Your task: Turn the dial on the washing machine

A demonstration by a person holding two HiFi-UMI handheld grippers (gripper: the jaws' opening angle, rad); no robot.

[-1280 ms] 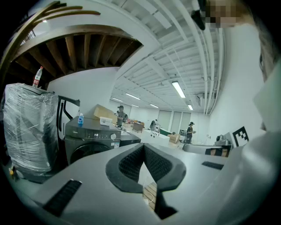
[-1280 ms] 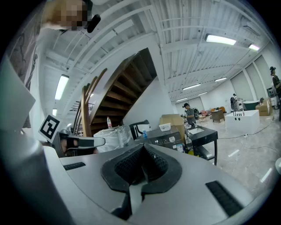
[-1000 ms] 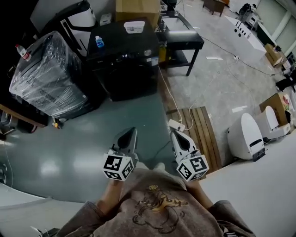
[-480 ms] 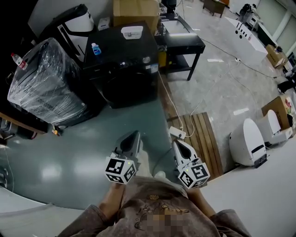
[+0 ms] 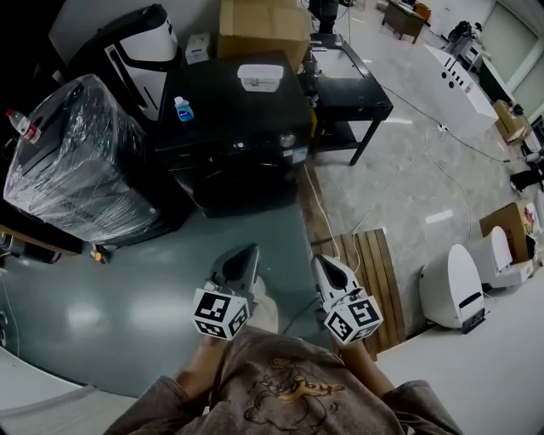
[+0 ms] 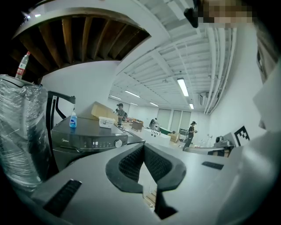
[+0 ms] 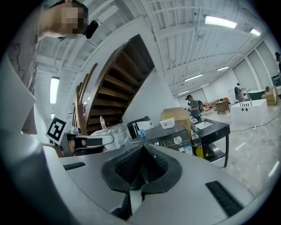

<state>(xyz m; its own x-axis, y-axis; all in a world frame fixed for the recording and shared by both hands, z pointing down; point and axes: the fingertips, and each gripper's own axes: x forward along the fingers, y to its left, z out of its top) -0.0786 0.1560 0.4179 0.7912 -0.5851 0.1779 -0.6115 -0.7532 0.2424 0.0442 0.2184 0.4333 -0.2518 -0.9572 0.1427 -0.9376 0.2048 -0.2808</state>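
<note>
- Washing machine (image 5: 238,127): black, box-shaped, flat matt top; stands across the glossy grey-green floor (image 5: 127,289) from the person, well apart from both grippers.
- Dial (image 5: 287,140): small, round, silvery knob toward the right end of the machine's front control panel; a lit display sits to its left; neither gripper touches it.
- Left gripper (image 6: 143,147): smooth grey shell, black ribbed pads; jaws closed tip to tip with nothing between them; pointed toward the machine.
- Right gripper (image 7: 142,149): same build; jaws closed together, empty; the dial shows above its tips in the right gripper view, far off.
- Machine top: blue bottle (image 5: 183,109) with a white cap near the front left; shallow white rectangular tub (image 5: 259,77) toward the rear, contents not discernible.
- Cardboard box (image 5: 263,21): brown, closed, behind the machine.
- Wrapped bulk item (image 5: 76,161): covered in crinkled clear plastic film, left of the machine; a small bottle (image 5: 21,123) with a red label rests on it.
- Black table (image 5: 348,89) just right of the machine; slatted wooden pallet (image 5: 370,263) on the floor beside the right gripper.
- Writing: pale brand mark at the panel's left end and stickers below the dial; too small to read.
</note>
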